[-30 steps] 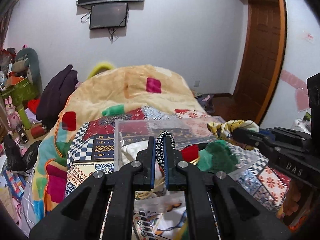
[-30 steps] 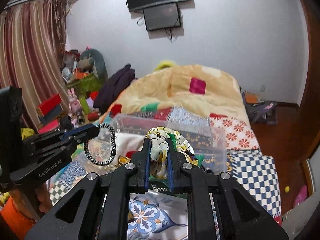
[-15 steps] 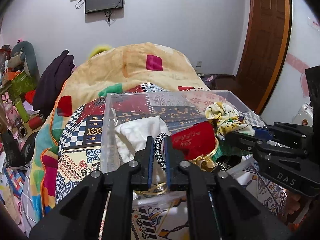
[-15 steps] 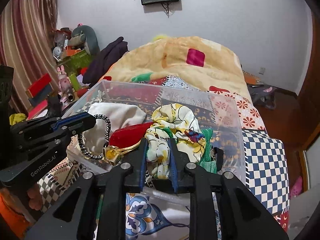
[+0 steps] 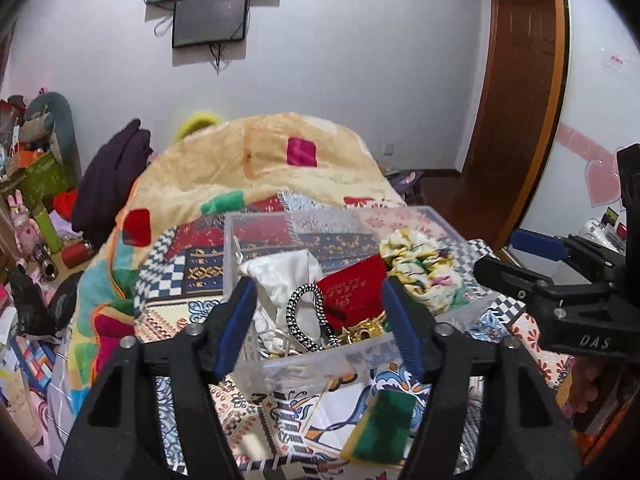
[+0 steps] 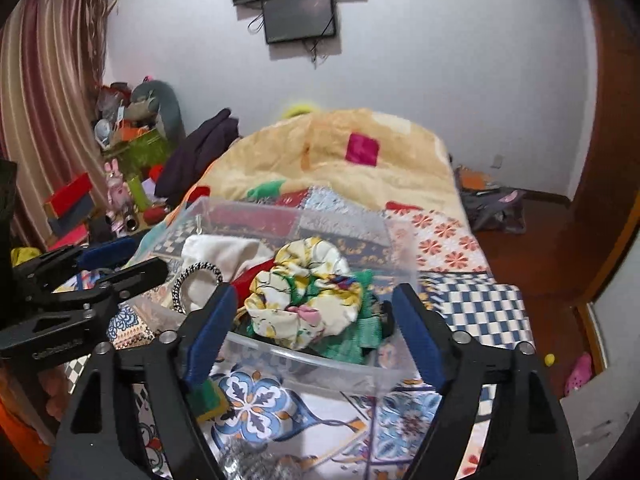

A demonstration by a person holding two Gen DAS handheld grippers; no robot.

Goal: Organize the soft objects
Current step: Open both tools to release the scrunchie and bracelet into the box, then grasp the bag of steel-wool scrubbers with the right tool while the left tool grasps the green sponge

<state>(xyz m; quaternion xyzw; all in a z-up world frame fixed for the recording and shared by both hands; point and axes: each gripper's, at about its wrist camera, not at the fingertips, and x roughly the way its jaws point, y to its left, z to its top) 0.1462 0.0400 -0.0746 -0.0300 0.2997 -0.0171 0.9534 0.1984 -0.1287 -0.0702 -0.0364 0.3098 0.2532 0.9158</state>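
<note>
Two grippers stand wide and empty above the clear bin (image 5: 320, 360) on the bed (image 5: 280, 152). The left gripper (image 5: 318, 312) has released the black-and-white hair tie (image 5: 304, 316); the right gripper (image 6: 312, 332) has released the floral scrunchie (image 6: 304, 300). Half a second earlier each was clamped on its item. Both now rest inside the bin beside a white cloth (image 5: 280, 276) and red pouch (image 5: 352, 288). A green item (image 5: 380, 428) on the bed in front of the bin probably remains to be stored.

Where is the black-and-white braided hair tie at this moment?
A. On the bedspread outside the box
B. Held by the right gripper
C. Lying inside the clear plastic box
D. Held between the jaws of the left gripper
C: the black-and-white braided hair tie lies in the clear plastic box beside the red pouch, and the left gripper has its jaws wide apart around nothing.
</note>
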